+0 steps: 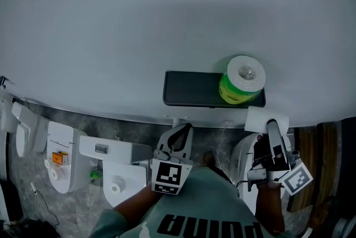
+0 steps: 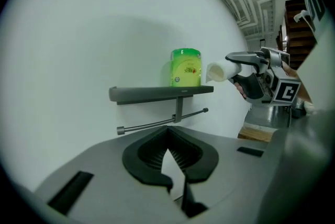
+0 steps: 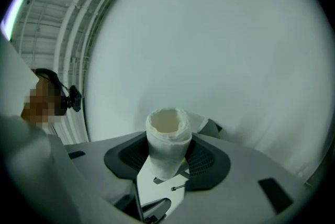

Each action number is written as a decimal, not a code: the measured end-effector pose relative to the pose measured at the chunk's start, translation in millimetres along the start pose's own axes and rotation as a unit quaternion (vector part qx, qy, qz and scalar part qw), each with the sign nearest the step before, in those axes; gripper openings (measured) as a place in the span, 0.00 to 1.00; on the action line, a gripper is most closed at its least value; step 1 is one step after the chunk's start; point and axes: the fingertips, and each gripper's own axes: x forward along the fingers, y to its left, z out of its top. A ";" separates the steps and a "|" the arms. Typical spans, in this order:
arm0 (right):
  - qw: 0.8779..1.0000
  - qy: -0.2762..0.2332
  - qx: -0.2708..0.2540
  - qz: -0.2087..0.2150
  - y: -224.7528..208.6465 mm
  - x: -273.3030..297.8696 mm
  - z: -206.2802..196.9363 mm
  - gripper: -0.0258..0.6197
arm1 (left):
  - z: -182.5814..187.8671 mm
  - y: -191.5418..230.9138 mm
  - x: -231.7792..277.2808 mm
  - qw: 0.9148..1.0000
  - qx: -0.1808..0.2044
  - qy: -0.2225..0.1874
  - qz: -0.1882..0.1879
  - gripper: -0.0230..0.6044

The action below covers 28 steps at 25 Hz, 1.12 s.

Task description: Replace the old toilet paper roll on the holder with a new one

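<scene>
Green-wrapped new roll (image 1: 241, 80) stands at the right end of the shelf (image 1: 189, 89), the bar (image 2: 162, 122) beneath bare. The right gripper (image 3: 167, 157) pinches the old roll (image 3: 167, 129); the left gripper (image 2: 167, 139), jaws together, is empty. I'd pinch lightly and park it clear.

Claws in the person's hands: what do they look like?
The left claw and the right claw are grey plastic with black ribbed pads. Each carries a cube printed with black-and-white square markers. The person wears a grey-green shirt with dark lettering.
</scene>
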 end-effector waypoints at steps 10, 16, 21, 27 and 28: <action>0.989 0.076 -0.105 0.067 83.2 69.1 -40.9 0.36 | -4.4 55.2 -51.8 0.997 -0.021 -0.015 0.070 0.04; 0.974 0.120 -0.181 0.065 108.9 113.4 -64.5 0.36 | -6.3 78.2 -73.9 0.994 -0.040 -0.024 0.103 0.04; 0.955 0.153 -0.251 0.045 111.9 142.3 -80.9 0.36 | -14.1 95.2 -86.0 0.989 -0.057 -0.026 0.136 0.04; 0.922 0.208 -0.325 0.023 103.5 168.6 -106.4 0.36 | -17.1 109.1 -92.2 0.984 -0.070 -0.031 0.160 0.04; 0.919 0.216 -0.330 0.021 101.5 171.6 -110.5 0.36 | -18.1 110.9 -92.4 0.984 -0.071 -0.031 0.163 0.04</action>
